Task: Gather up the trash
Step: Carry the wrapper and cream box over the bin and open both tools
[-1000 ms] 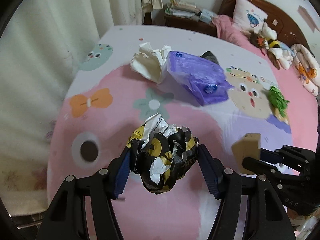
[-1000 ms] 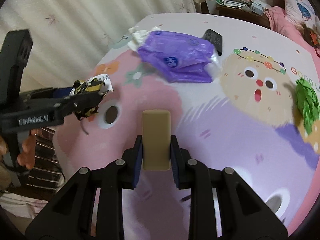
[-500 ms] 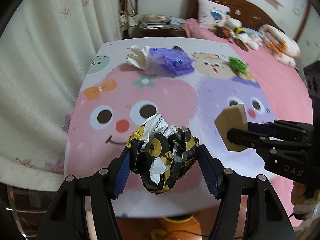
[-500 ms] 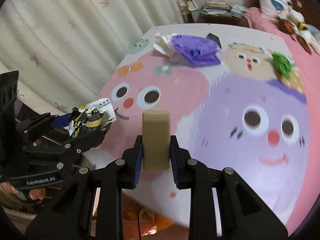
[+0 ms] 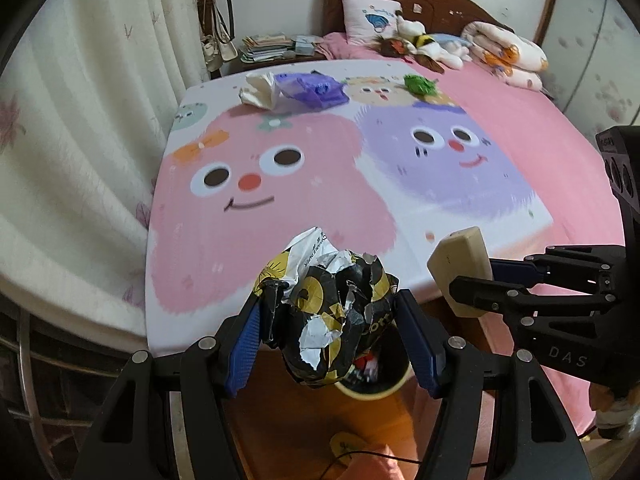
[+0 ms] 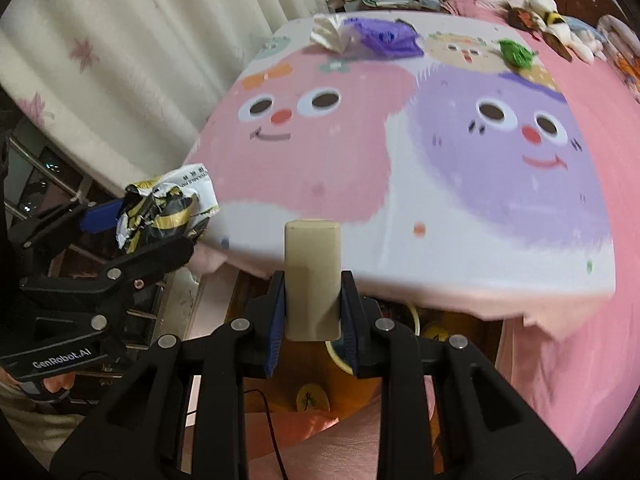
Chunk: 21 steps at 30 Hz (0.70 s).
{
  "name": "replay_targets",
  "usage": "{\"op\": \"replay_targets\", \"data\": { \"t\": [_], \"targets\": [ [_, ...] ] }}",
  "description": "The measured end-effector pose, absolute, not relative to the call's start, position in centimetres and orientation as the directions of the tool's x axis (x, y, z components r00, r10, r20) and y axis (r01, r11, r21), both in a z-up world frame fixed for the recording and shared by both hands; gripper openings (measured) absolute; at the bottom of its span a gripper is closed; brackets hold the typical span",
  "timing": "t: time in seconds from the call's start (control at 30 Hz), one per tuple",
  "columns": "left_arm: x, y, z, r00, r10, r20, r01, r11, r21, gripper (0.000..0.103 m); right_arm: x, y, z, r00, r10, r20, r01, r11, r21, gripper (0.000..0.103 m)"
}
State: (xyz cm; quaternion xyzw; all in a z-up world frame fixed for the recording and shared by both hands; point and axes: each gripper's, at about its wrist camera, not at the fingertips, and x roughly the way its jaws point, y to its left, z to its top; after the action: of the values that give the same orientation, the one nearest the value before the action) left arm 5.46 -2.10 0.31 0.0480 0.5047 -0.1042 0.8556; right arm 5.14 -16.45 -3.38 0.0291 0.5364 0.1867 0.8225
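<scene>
My left tool (image 5: 334,318) is pinching a crumpled black and yellow wrapper (image 5: 332,312) between its two blue pads. The wrapper hangs in the air just past the foot of the bed (image 5: 280,200), right over a yellow bin (image 5: 374,394) on the floor. I can see bits of trash inside the bin, but they are too small to tell apart. My right tool (image 6: 312,300) is pinching a tan block (image 6: 312,276) that stands upright between its pads. In the right view the yellow rim of the bin (image 6: 340,356) peeks out low behind that tool, mostly hidden. In the left view the right tool (image 5: 466,284) sticks in from the side, and the block (image 5: 460,270) is just beside the wrapper but not touching it. Far up the bed, near the pillows, lie a white crumpled paper (image 5: 260,90), a purple plastic bag (image 5: 314,90) touching it, and a small green fuzzy thing (image 5: 420,84) a bit apart from them. The bed cover shows a pink smiling face and a purple smiling face. A cream curtain (image 5: 80,120) hangs along the left side of the bed.
</scene>
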Motion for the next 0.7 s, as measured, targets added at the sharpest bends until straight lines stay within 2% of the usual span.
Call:
{"op": "replay_targets", "data": {
  "t": [0.37,0.57,0.7],
  "targets": [
    [1.3,-1.9,-4.5,0.388,-0.156,-0.908,0.197,0.977,-0.084,0.065,0.1,-16.8,-7.6,0.294,0.286,-0.912,-0.253,0.944,0.214,0.022],
    [0.6,-3.2,-9.5,0.372,-0.164,-0.914,0.127,0.984,-0.125,0.065,-1.5,-17.3,-14.7,0.208,0.295,-0.932,-0.261,0.935,0.238,0.022],
    [0.2,-4.0,-15.8,0.334,-0.185,-0.924,0.074,0.983,-0.17,0.065,-1.8,-18.1,-20.6,0.167,0.292,-0.942,-0.238,0.939,0.249,0.022]
  ]
}}
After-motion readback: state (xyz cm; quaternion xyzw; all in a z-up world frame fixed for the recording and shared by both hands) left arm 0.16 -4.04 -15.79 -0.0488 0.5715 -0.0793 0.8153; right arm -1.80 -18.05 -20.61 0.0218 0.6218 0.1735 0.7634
